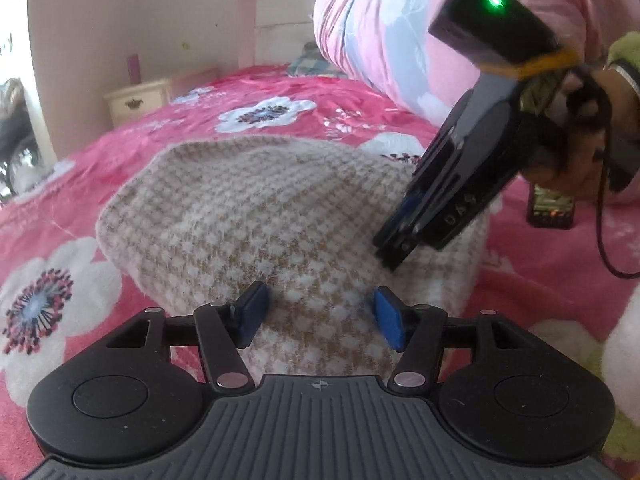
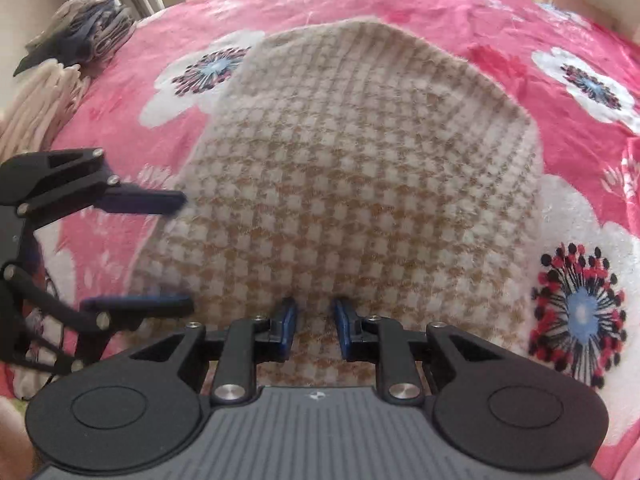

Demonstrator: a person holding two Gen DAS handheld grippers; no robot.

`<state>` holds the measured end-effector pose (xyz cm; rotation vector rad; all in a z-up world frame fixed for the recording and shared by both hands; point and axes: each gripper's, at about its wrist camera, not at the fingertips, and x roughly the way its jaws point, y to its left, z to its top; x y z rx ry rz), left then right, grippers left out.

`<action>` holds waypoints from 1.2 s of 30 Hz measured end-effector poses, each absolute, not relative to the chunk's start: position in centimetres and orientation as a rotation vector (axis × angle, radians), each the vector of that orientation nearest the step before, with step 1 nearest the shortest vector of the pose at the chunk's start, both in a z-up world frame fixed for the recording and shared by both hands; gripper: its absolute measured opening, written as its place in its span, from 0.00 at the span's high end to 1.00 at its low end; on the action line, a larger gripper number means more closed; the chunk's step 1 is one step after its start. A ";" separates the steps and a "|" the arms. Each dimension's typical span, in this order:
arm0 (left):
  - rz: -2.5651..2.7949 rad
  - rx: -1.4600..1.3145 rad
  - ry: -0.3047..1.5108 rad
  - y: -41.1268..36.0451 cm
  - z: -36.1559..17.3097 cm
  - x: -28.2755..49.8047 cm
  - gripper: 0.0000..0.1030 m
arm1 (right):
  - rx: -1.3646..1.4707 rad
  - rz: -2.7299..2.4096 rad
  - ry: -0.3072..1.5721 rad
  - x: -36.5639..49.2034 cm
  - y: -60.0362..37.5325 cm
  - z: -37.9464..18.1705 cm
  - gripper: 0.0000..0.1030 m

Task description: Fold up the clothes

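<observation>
A beige and white houndstooth knit garment point(image 1: 280, 216) point(image 2: 360, 168) lies folded in a compact shape on the pink floral bedspread point(image 1: 320, 96) point(image 2: 440, 12). My left gripper point(image 1: 320, 314) point(image 2: 186, 252) is open at the garment's near edge, with its blue pads wide apart and nothing pinched between them. My right gripper point(image 2: 315, 326) point(image 1: 394, 254) points steeply down at the garment's right side. Its pads stand a narrow gap apart over fabric that looks flat, so I see no fold caught between them. A person's hand point(image 1: 580, 128) holds the right gripper.
A rolled pink and blue quilt point(image 1: 400, 40) rises behind the garment. A dark phone-like object point(image 1: 550, 210) and a black cable lie on the bed to the right. Stacks of folded clothes point(image 2: 80, 32) sit at the bed's far corner. A cream nightstand point(image 1: 136, 100) stands by the wall.
</observation>
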<state>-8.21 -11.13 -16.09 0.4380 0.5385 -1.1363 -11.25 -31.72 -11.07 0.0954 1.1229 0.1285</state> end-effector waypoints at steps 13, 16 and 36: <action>-1.132 0.402 0.591 -10.9 -15.5 -7.7 0.42 | 0.051 0.067 1.056 -8.5 -31.5 -10.9 0.80; -1.130 0.398 0.597 -10.8 -15.4 -7.5 0.41 | 0.111 0.059 1.072 -8.2 -32.1 -8.3 0.79; -1.120 0.347 0.619 -10.7 -15.6 -7.4 0.40 | 0.005 0.130 0.978 -0.9 -31.5 -10.9 0.75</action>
